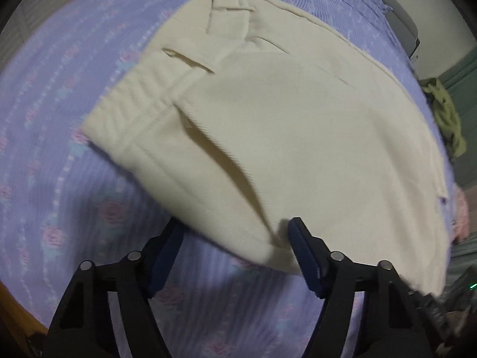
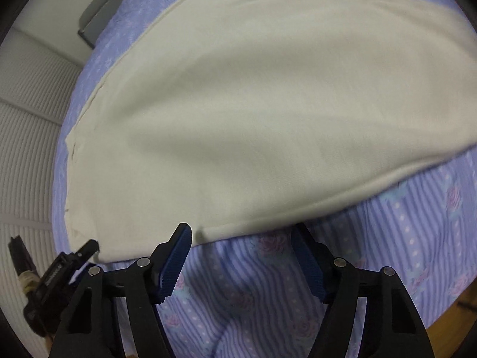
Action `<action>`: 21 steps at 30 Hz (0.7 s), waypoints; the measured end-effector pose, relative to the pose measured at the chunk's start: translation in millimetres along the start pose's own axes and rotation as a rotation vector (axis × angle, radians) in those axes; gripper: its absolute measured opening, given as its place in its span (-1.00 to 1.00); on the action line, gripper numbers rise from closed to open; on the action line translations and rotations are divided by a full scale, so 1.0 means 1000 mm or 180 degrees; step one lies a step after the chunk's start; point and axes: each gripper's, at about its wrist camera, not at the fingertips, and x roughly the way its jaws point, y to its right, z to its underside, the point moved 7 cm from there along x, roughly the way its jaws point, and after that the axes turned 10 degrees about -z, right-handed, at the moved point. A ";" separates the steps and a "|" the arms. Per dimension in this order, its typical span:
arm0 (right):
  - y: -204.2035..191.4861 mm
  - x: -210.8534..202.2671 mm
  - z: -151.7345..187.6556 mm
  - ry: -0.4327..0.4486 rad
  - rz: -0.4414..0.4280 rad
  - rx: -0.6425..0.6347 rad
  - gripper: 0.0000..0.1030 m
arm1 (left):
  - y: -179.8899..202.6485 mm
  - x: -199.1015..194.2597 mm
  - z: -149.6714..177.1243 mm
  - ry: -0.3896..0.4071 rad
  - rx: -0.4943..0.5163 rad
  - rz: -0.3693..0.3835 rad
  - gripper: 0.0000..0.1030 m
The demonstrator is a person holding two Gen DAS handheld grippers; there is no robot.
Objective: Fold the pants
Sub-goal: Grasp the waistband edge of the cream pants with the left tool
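Note:
Cream corduroy pants (image 1: 268, 113) lie flat on a purple flowered bedspread (image 1: 59, 179); the waistband with belt loops and pocket slit is at the left of the left wrist view. My left gripper (image 1: 235, 232) is open, its jaws on either side of the pants' near edge, one finger under the cloth. In the right wrist view the pants (image 2: 268, 104) fill the upper part. My right gripper (image 2: 241, 235) is open at the near folded edge, not holding it.
The bedspread (image 2: 268, 298) covers the bed. A green cloth (image 1: 444, 113) lies off the bed's right side. A grey object (image 2: 101, 15) lies beyond the bed. A black tool (image 2: 53, 274) sits at the lower left. A wooden edge (image 1: 15, 307) shows.

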 end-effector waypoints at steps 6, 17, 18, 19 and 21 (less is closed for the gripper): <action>0.005 -0.001 -0.013 0.0127 -0.0064 0.0089 0.19 | 0.011 -0.004 -0.004 0.0036 0.0153 -0.0004 -0.47; -0.025 -0.053 -0.059 0.0413 -0.0034 -0.0388 -0.74 | 0.022 -0.061 -0.027 0.0445 0.0334 -0.0047 -0.82; -0.039 -0.066 -0.069 0.0494 -0.0066 -0.0481 -0.74 | 0.026 -0.073 -0.033 0.0522 0.0332 -0.0046 -0.82; -0.049 -0.077 -0.078 0.0568 -0.0096 -0.0535 -0.74 | 0.029 -0.083 -0.042 0.0594 0.0333 -0.0037 -0.82; -0.071 -0.094 -0.101 0.0682 -0.0143 -0.0648 -0.74 | 0.038 -0.103 -0.060 0.0746 0.0383 -0.0071 -0.82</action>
